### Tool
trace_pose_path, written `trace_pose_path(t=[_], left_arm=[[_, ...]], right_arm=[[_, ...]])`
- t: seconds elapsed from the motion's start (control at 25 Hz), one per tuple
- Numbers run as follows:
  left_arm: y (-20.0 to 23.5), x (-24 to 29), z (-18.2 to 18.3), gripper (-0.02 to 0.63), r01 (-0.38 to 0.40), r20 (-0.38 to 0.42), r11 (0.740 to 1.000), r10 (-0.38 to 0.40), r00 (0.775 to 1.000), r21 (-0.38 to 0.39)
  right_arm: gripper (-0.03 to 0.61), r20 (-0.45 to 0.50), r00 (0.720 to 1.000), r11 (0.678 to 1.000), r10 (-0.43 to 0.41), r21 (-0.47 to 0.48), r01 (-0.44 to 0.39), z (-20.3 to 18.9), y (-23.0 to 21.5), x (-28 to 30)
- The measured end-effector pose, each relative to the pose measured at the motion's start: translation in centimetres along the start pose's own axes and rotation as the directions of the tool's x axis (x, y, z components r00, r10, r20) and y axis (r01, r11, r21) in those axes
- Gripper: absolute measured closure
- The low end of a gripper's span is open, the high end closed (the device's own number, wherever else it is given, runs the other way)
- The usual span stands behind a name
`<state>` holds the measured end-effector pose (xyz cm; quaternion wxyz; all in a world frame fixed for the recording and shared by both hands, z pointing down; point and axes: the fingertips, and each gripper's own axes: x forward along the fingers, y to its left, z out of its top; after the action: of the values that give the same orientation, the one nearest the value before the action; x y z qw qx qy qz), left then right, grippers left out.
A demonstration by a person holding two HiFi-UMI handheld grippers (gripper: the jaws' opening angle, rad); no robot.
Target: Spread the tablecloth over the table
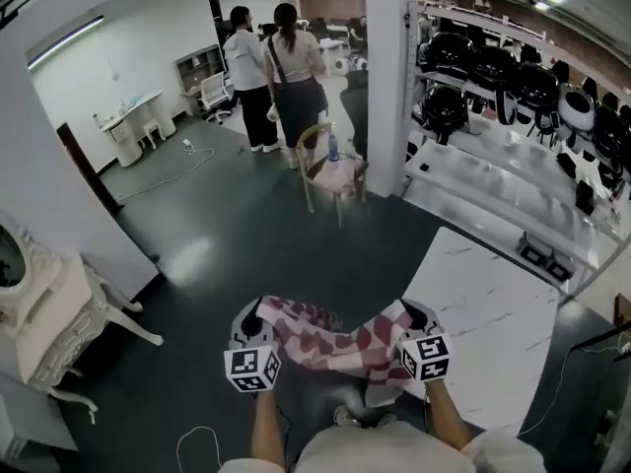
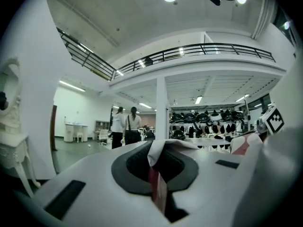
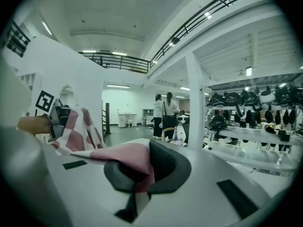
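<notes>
**Q:** What is the state of each tool?

**A:** The left gripper (image 1: pixel 252 321) has its jaws pressed together on a pinched fold of the tablecloth (image 1: pixel 330 345). The right gripper (image 1: pixel 418 325) is clamped the same way on the opposite end. In each gripper view, pink-and-white fabric sits in the slot between the pads.

**Q:** Why hold it at two points?

**A:** With a grip at each end, one edge stays under control and the cloth can be opened out wide. Both tools are carried at roughly the same height, close in front of the person. This probably keeps the fabric off the floor while it is brought over to the table (image 1: pixel 498 308).

**Q:** Where is the cloth relative to the tools?

**A:** It spans the gap between them, bunched and sagging in the middle, with some slack hanging below the right gripper. It is not on the table, which lies ahead and to the right of the right gripper.

**Q:** What is its orientation?

**A:** Its long axis runs from one gripper to the other, across the person's front. The cloth is too crumpled to tell for certain whether the held edge is the long side or the short one.
</notes>
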<state>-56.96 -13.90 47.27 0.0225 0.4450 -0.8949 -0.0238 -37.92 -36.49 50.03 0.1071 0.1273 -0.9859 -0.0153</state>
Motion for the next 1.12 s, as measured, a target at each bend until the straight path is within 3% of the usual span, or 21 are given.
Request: trace_pose_path(t=[0.36,0.64,0.88,1.12], left_arm=[[11.2,-6.3,0.2,0.584,-0.237,0.023,0.971,0.238,0.971,-0.018],[15.9,-7.4,-0.1,0.584,-0.338,0.002,0.941,0.339,0.941,-0.012],[17.5,-4.3,0.1,0.584,-0.364,-0.024,0.931,0.364,0.931,0.016],[14.6,5.3,-0.4,0.584,-0.328,-0.070,0.944,0.329,0.942,0.035]], right_arm=[[0.561,-0.012,0.963,0.960,0.268,-0.078,-0.268,1.1,12.5,9.1],[0.561,-0.050,0.921,0.913,0.386,-0.125,-0.389,0.8,17.1,15.0],[0.561,-0.065,0.912,0.901,0.406,-0.137,-0.411,0.4,14.6,20.8],[0.561,-0.089,0.926,0.905,0.367,-0.196,-0.378,0.1,4.7,27.1]])
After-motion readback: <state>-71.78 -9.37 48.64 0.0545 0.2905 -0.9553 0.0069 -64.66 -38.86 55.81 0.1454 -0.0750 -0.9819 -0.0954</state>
